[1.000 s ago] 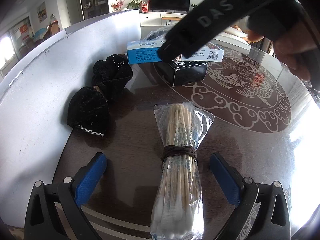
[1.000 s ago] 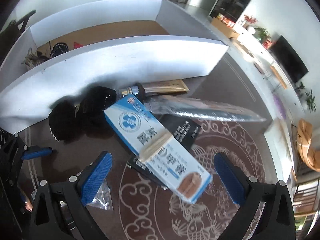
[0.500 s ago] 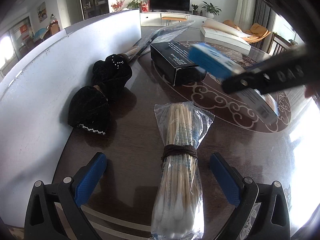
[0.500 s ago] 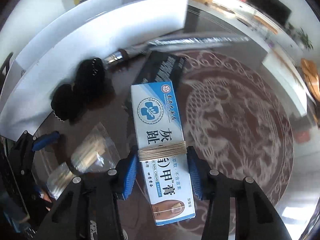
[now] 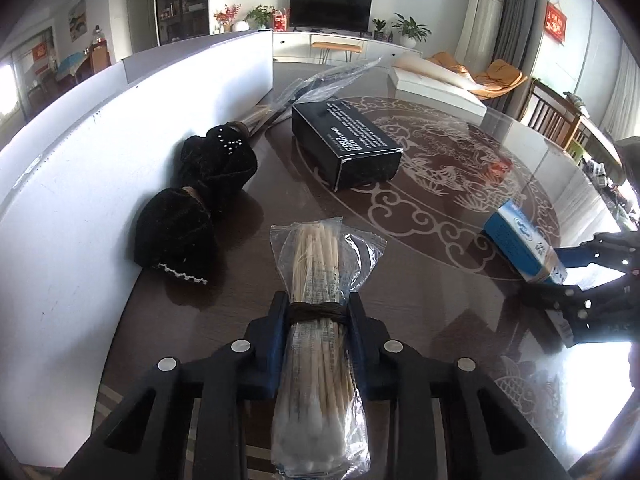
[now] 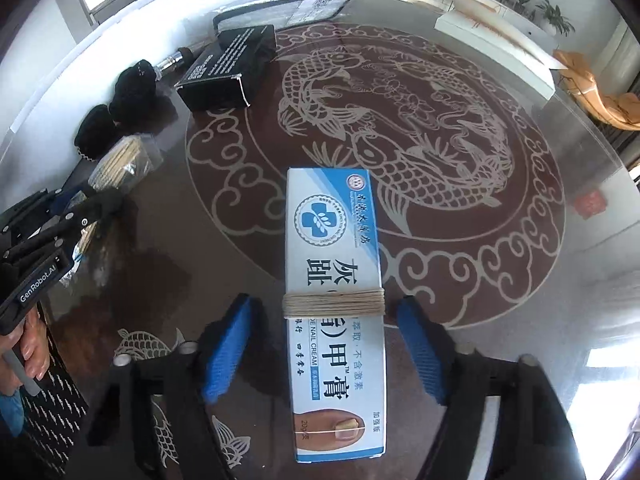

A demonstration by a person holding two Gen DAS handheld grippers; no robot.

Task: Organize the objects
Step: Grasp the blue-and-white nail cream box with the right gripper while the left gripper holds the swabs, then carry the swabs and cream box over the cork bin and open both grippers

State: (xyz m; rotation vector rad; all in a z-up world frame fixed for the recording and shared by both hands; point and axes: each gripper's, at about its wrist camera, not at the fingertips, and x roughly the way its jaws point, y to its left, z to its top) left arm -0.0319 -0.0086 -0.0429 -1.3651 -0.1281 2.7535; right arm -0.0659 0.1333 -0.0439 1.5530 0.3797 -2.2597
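Note:
A clear bag of cotton swabs [image 5: 320, 272], tied round the middle with dark string, lies on the dark table [image 5: 420, 288]. My left gripper [image 5: 318, 308] is shut on it at the string. In the right wrist view the same bag [image 6: 120, 160] shows at the far left. A blue and white nail cream box [image 6: 332, 240], wound with pale twine, lies flat on the table. It sits between the fingers of my right gripper [image 6: 324, 320]. Both blue pads stand clear of its sides, and the jaws are opening. The left wrist view has this box [image 5: 516, 240] at the right edge.
A black carton [image 5: 344, 144] lies beyond the swabs. Two black velvet pouches [image 5: 216, 164] rest against a curved white board [image 5: 80, 160] on the left. A long plastic-wrapped item [image 5: 320, 80] lies behind the carton. A hand [image 6: 28, 352] shows at the lower left.
My left gripper went from wide open to shut on the swab bundle. My right gripper carried the box down onto the table, and its pads came off the box's sides.

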